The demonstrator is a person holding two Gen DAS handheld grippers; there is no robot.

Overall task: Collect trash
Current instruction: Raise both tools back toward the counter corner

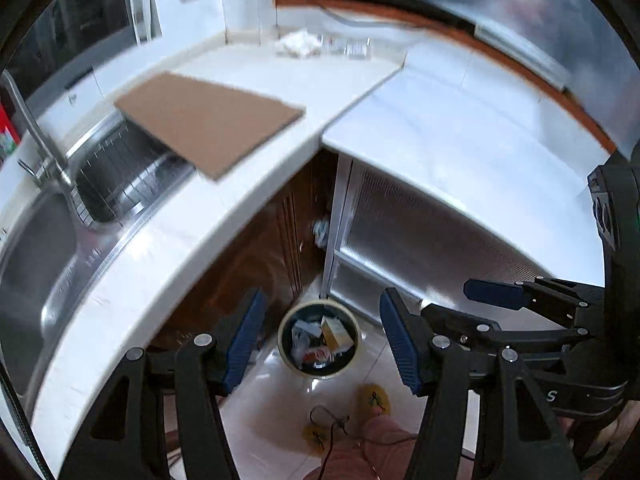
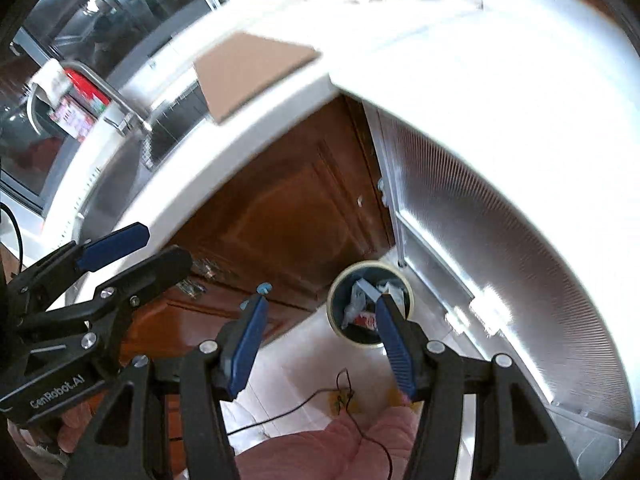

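A round trash bin [image 1: 319,339] with a pale rim stands on the floor below the counter corner, holding several pieces of trash; it also shows in the right wrist view [image 2: 370,305]. My left gripper [image 1: 322,340] is open and empty, high above the bin. My right gripper [image 2: 320,344] is open and empty, also above the floor near the bin; it shows at the right of the left wrist view [image 1: 452,300]. A flat brown cardboard sheet [image 1: 208,120] lies on the white counter [image 1: 160,248], partly over the sink [image 1: 120,176].
A steel faucet [image 1: 40,140] stands by the double sink. Crumpled white wrapping [image 1: 298,42] and small clear items lie at the counter's far corner. Brown wooden cabinet doors [image 2: 288,208] and a ribbed metal panel [image 1: 420,232] face the tiled floor. A thin black cable [image 2: 304,404] trails over it.
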